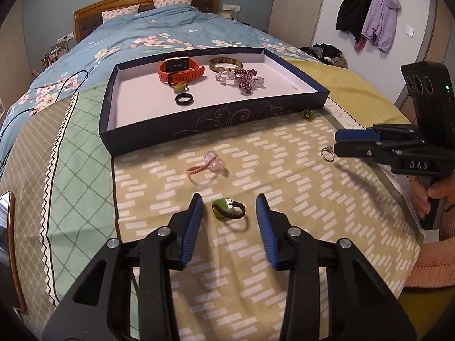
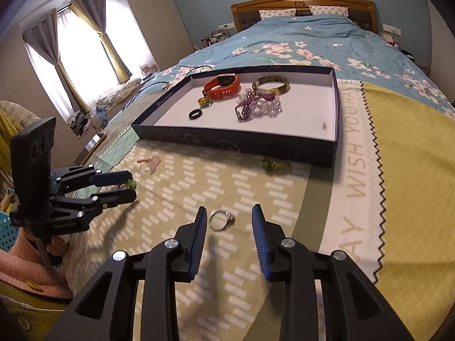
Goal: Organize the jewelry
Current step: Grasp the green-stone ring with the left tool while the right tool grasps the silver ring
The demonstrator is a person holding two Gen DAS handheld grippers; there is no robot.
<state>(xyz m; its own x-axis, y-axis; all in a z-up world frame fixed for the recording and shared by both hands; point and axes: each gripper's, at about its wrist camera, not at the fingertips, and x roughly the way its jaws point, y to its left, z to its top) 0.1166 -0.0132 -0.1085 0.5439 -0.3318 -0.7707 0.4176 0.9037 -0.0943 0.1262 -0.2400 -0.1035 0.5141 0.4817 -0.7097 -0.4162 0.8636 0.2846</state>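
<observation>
left tool [image 1: 229,207] jaws apart, straddling green-stone braided ring [image 1: 227,208] on bed blanket [image 1: 284,170], pads not touching it. right tool [image 2: 229,217] jaws apart around silver ring [image 2: 222,220], also untouched. tray [image 1: 199,130] beyond holds orange watch [image 1: 180,69], bangle [image 1: 226,64], bead bracelets [image 1: 244,81], black ring [image 1: 184,99]. pink ring [image 1: 212,163] and green cluster [image 1: 307,114] loose on blanket. rings light, small; silver one stiff, likely slippery, pinch across band. braided one softer, grip at stone. blanket yields, may sink.

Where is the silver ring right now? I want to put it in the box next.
The silver ring lies on the patterned blanket, between the right gripper's open fingers, nearer the left one, in front of the box.
</observation>
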